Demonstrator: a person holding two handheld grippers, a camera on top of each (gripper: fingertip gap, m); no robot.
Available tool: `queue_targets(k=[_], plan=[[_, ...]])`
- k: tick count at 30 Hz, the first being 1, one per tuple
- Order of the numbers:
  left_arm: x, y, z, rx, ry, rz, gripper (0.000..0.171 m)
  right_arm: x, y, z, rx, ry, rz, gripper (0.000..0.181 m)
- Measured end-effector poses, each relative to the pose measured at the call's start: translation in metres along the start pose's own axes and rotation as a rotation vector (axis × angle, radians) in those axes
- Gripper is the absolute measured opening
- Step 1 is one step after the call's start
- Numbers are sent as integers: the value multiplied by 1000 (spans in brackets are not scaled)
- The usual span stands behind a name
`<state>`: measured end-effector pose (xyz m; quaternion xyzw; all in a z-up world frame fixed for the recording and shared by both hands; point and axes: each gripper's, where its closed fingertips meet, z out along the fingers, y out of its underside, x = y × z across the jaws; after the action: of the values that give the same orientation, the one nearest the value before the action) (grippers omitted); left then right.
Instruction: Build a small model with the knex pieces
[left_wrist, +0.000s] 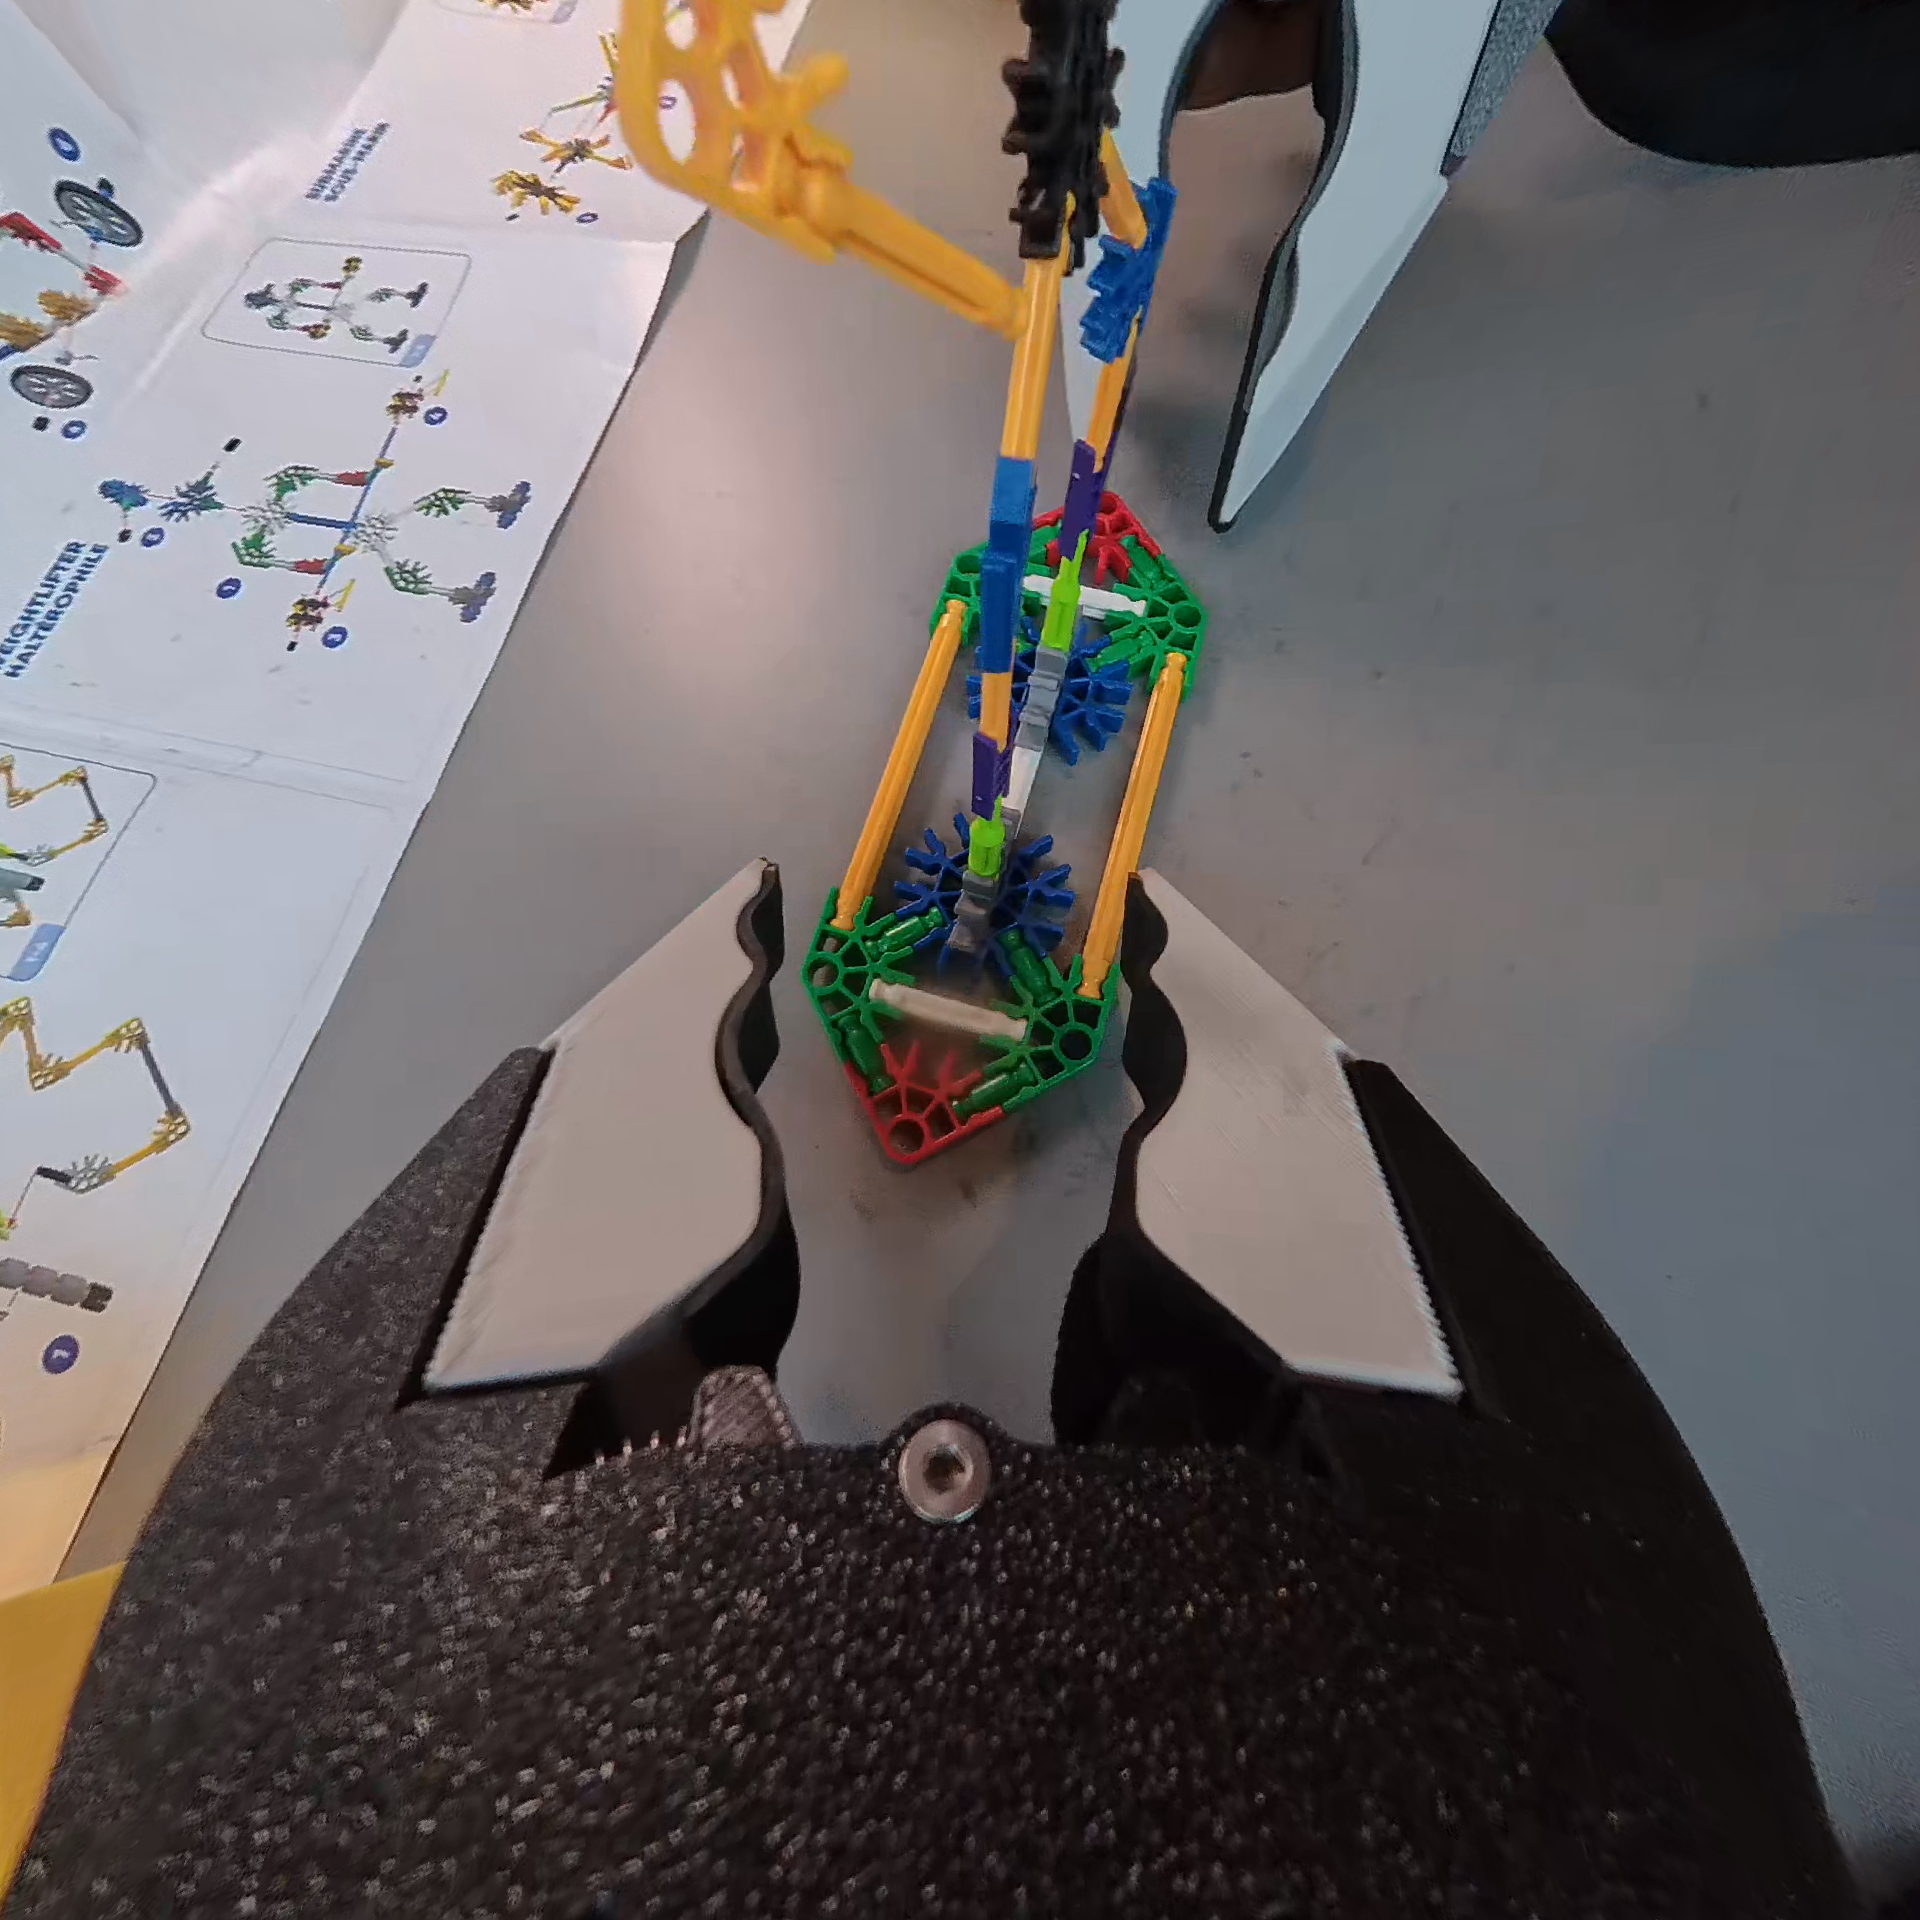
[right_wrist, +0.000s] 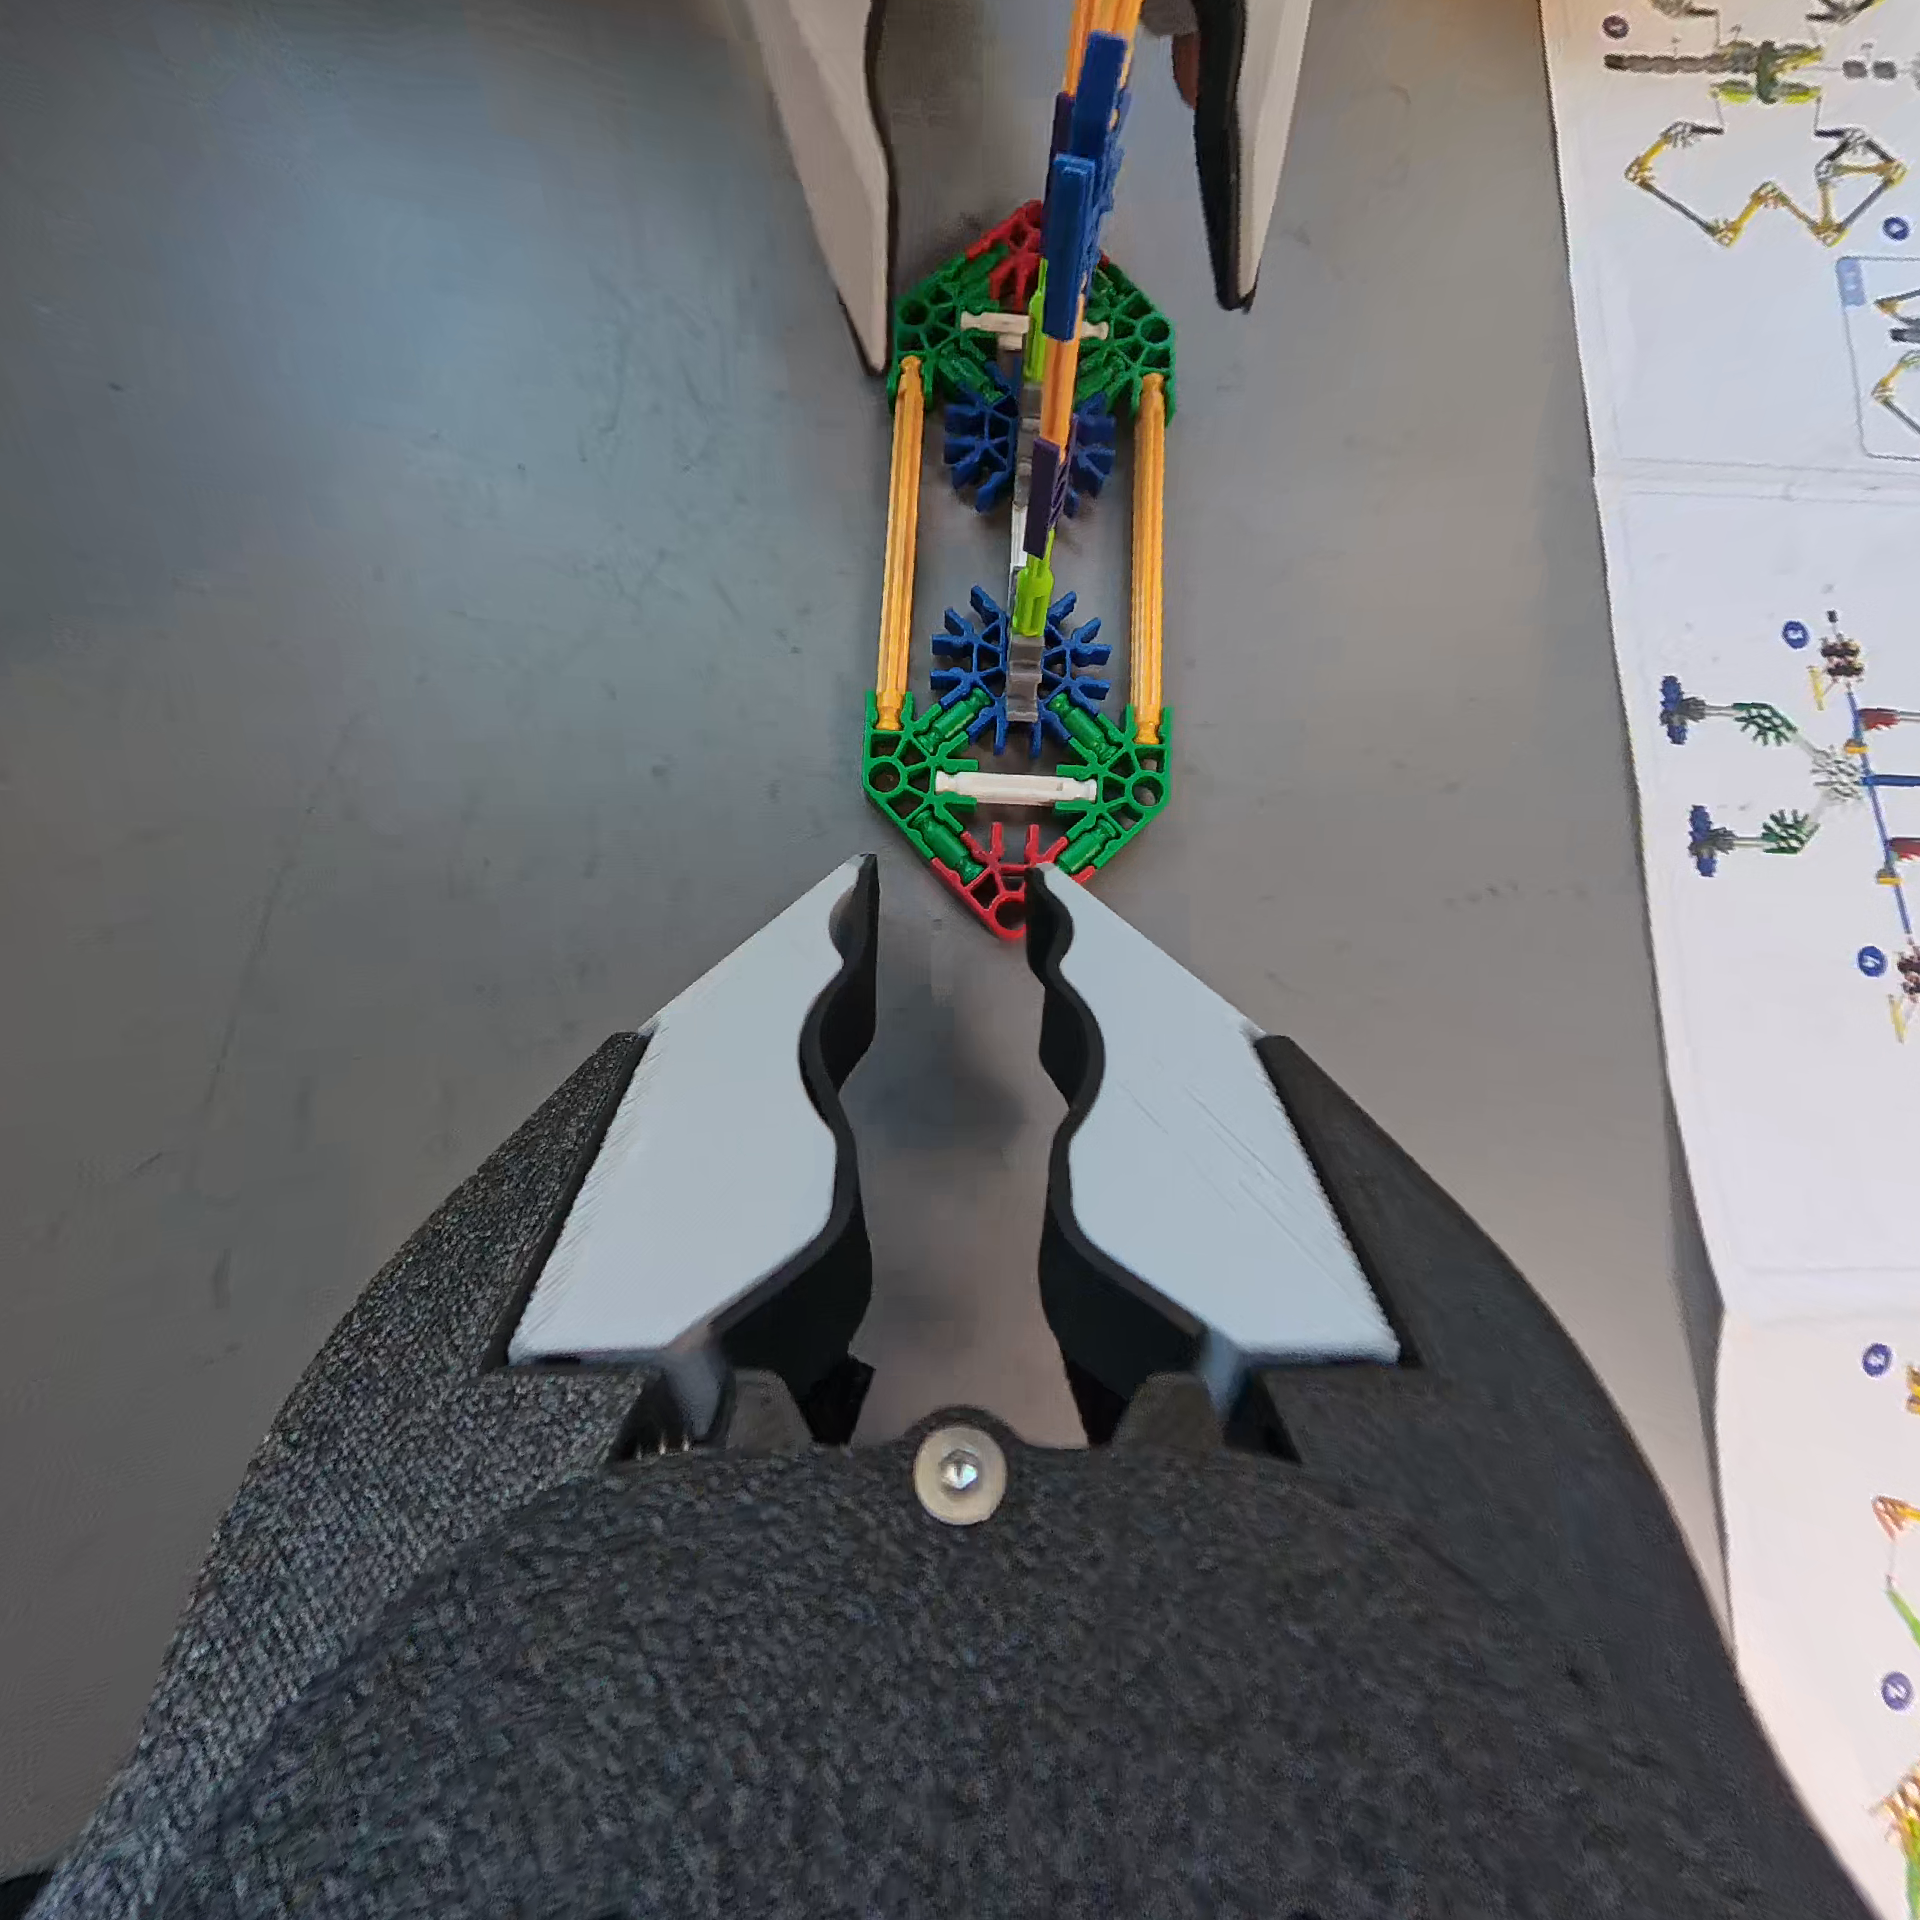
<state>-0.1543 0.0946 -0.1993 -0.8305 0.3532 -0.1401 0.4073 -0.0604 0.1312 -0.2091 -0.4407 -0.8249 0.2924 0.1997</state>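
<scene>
Left wrist view: both grippers' fingers spread, empty, flanking the toy frame; its mast cut off.

Printed sheet: I saw a white folded paper instruction sheet, at the left in the left wrist view and at the right in the right wrist view.
Headings: dark blue capital lettering ran along its panel edges.
Step markers: small blue round discs bearing white digits sat beside the coloured drawings.
Legibility: the wording was partly blurred to me.
</scene>
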Motion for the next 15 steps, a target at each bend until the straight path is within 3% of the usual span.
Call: queue_targets(k=[4, 8, 12, 15], plan=[[3, 6, 12, -45, 19, -8, 77, 10, -8, 1, 44, 42, 48, 62], [8, 12, 20, -92, 45, 7, 78, 11, -6, 14, 11, 42, 69, 80], [15, 11, 21, -98, 76, 30, 61, 9, -6, 25, -22, 15, 83, 75], [17, 10, 22, -95, 72, 25, 60, 7, -7, 26, -39, -12, 69, 70]])
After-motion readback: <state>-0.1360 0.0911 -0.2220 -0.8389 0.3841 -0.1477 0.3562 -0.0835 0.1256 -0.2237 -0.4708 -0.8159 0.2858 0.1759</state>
